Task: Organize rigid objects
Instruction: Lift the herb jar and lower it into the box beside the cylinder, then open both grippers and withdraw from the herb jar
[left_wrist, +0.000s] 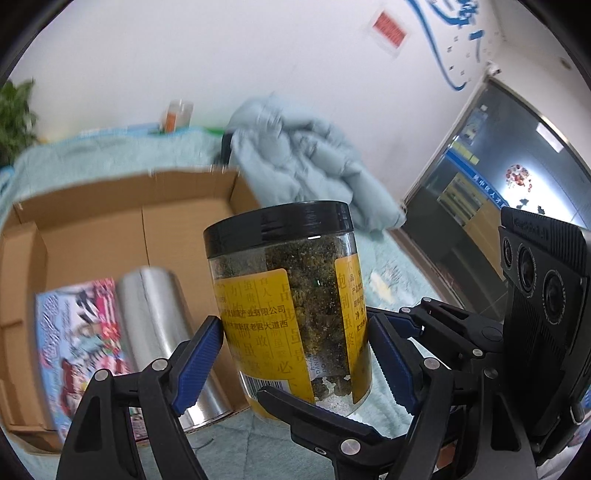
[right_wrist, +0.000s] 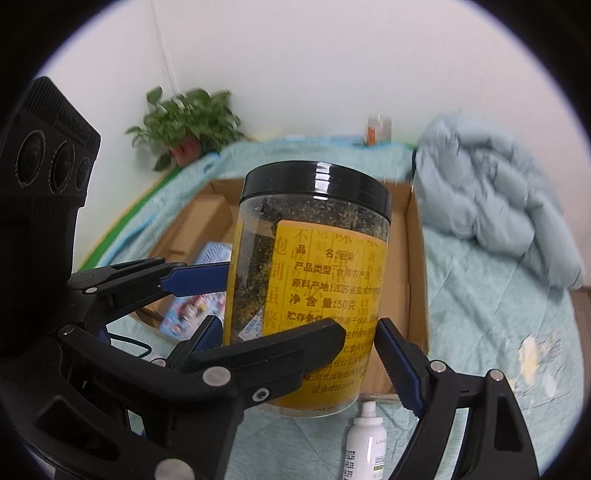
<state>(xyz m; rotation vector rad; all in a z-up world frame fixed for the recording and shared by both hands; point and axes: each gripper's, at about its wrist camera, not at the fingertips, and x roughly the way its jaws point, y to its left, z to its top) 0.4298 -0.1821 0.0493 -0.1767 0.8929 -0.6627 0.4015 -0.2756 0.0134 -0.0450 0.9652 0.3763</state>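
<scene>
The jar (left_wrist: 291, 310) is held upright above the bed (right_wrist: 491, 332), and both tongs are on it at the same time. Its long axis is vertical, the black lid (left_wrist: 280, 229) on top.

The left gripper (left_wrist: 295, 362) has its blue pads (left_wrist: 201, 363) on two opposite sides of the lower half of the jar. The left pad touches the yellow label; the right pad looks touching too, but I cannot be fully sure of it. I judge this gripper is pinching the jar.

The right gripper (right_wrist: 295, 350) also stands around the lower part of the jar. Its right pad (right_wrist: 397, 363) is just beside the wall of the jar, and the left one is partly hidden behind the left gripper's finger, so I cannot tell if it really presses.

The box (left_wrist: 110, 229) lies open on the bed, behind the jar in the right wrist view and to the left of it in the left wrist view. Inside it are a silver can (left_wrist: 162, 339) lying on its side and a colourful pack (left_wrist: 79, 354). So the coming move, in my judgement, is toward the box and then down, with the jar kept upright. The free floor of the box is on the far side from the can.

A white bottle (right_wrist: 364, 441) lies on the bed just below the jar, outside the box, near the box's front edge.
</scene>
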